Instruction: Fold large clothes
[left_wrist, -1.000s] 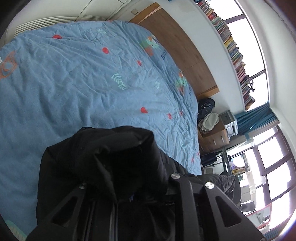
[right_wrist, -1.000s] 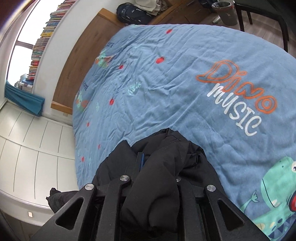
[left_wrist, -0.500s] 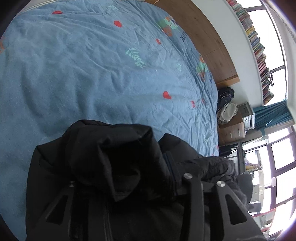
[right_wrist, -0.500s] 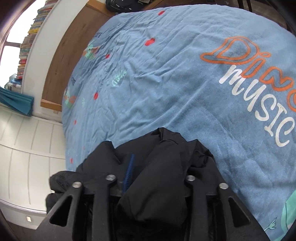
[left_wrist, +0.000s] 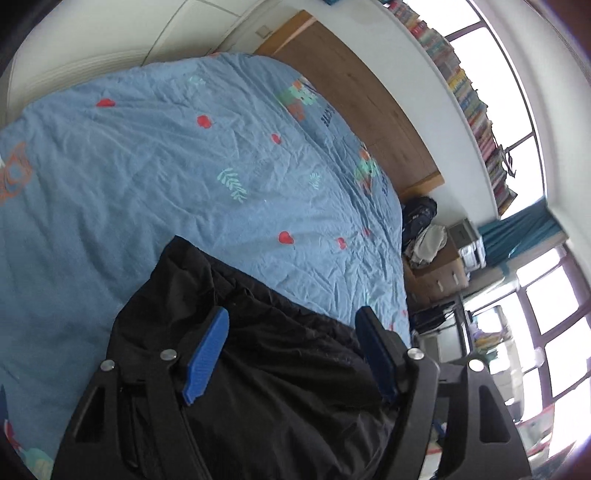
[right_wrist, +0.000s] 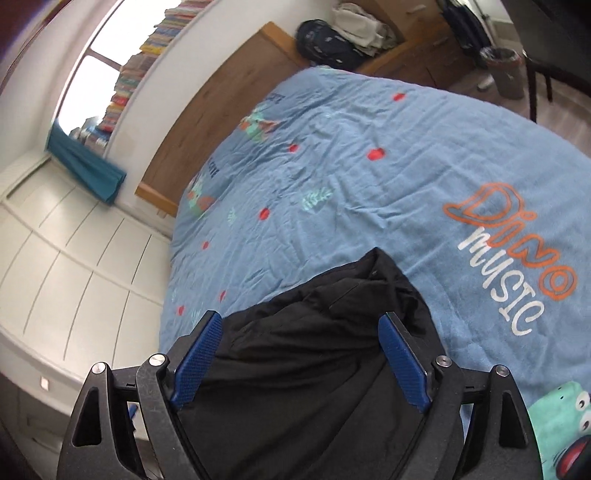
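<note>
A large black jacket (left_wrist: 280, 354) lies on the blue dinosaur-print bedspread (left_wrist: 184, 177). In the left wrist view my left gripper (left_wrist: 291, 317) is open, its blue pads (left_wrist: 207, 350) spread wide above the black cloth and holding nothing. In the right wrist view the same black jacket (right_wrist: 317, 354) lies bunched on the bedspread (right_wrist: 369, 192). My right gripper (right_wrist: 299, 321) is also open, blue pads (right_wrist: 402, 362) apart over the cloth, empty. The jacket's near part is hidden under both grippers.
A wooden headboard (left_wrist: 362, 96) runs along the bed's far side under a long shelf of books (left_wrist: 476, 110). A dresser with a bag and clothes (left_wrist: 424, 236) stands past the bed's corner. White wardrobe doors (right_wrist: 66, 266) and a waste bin (right_wrist: 506, 70) flank the bed.
Both grippers were shut on bunched black cloth; now both are open and the jacket has dropped flatter onto the bed. Both cameras have tilted up and back.
</note>
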